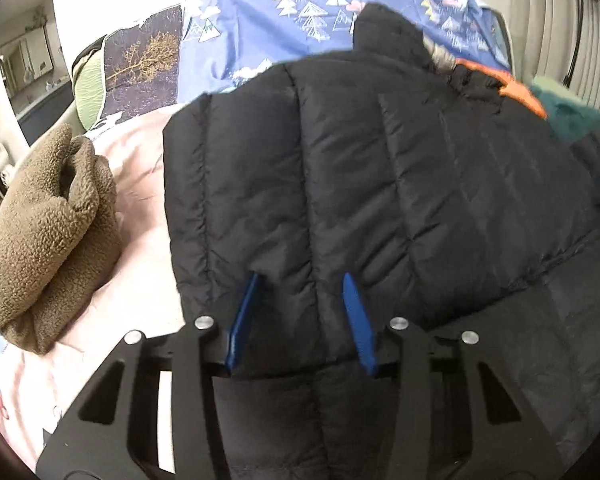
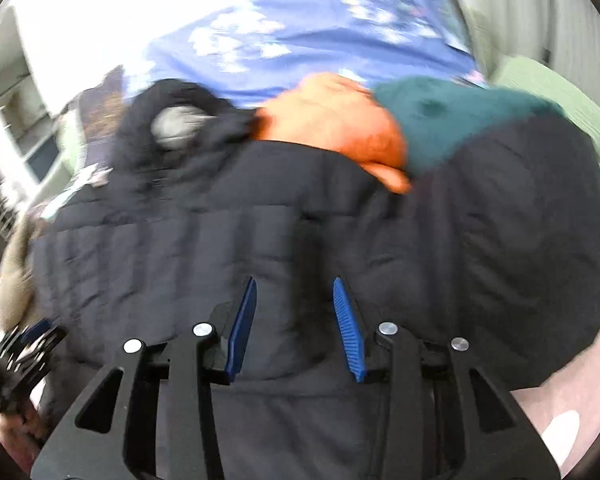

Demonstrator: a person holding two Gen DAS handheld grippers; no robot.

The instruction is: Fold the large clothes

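The black jacket (image 1: 340, 184) lies on the bed (image 1: 140, 280), apparently folded over once, so 1 fold looks done and more remain. Both the left gripper (image 1: 300, 276) and right gripper (image 2: 294, 280) hang wide apart above it, holding nothing.

jacket (image 1: 340, 168): black quilted cloth, slight sheen
fleece (image 1: 48, 232): brown, rough, nubby pile
sheet (image 1: 136, 308): pink cloth, matt, creased
pads (image 2: 346, 320): blue plastic, ribbed
left gripper (image 1: 300, 300): black matt plastic, shiny metal pins
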